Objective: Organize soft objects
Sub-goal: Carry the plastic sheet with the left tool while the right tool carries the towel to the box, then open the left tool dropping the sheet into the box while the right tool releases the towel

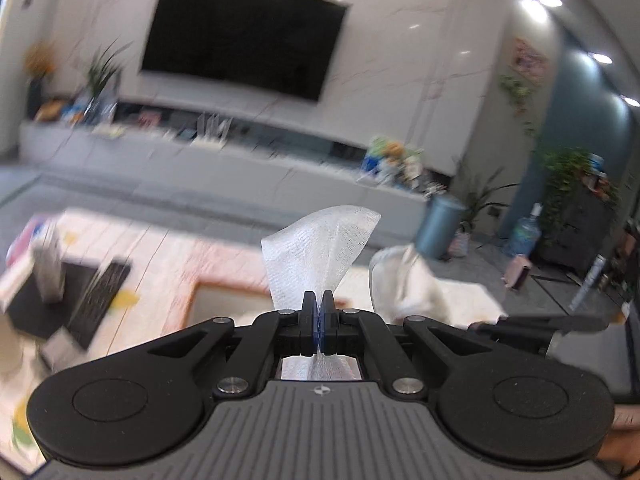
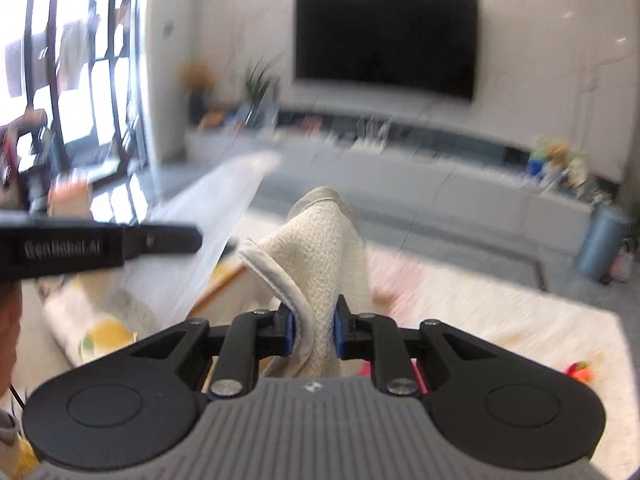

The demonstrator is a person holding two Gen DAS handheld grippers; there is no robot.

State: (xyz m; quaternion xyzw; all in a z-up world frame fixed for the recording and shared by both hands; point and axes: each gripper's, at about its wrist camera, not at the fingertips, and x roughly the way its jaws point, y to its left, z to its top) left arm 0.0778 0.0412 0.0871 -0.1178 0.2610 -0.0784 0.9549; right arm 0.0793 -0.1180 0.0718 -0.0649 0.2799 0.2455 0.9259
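My left gripper (image 1: 317, 300) is shut on a thin white gauze-like cloth (image 1: 320, 248), which fans upward from between the pads. My right gripper (image 2: 313, 322) is shut on a thick cream towel (image 2: 320, 252) with a piped hem; the towel stands up in a fold above the blue pads. In the left wrist view the cream towel (image 1: 404, 284) shows blurred at right, next to the right gripper's arm. In the right wrist view the left gripper's black body crosses the left edge, with the thin cloth (image 2: 228, 232) streaming beside it. Both views are motion-blurred.
A pale coffee table (image 1: 168, 248) holds a black keyboard (image 1: 100, 296) and a box. A white rug (image 2: 500, 312) lies below with a small red toy (image 2: 580, 372). Behind stand a long TV cabinet (image 1: 240, 160), a wall TV (image 1: 244, 36), a blue bin (image 1: 438, 226) and plants.
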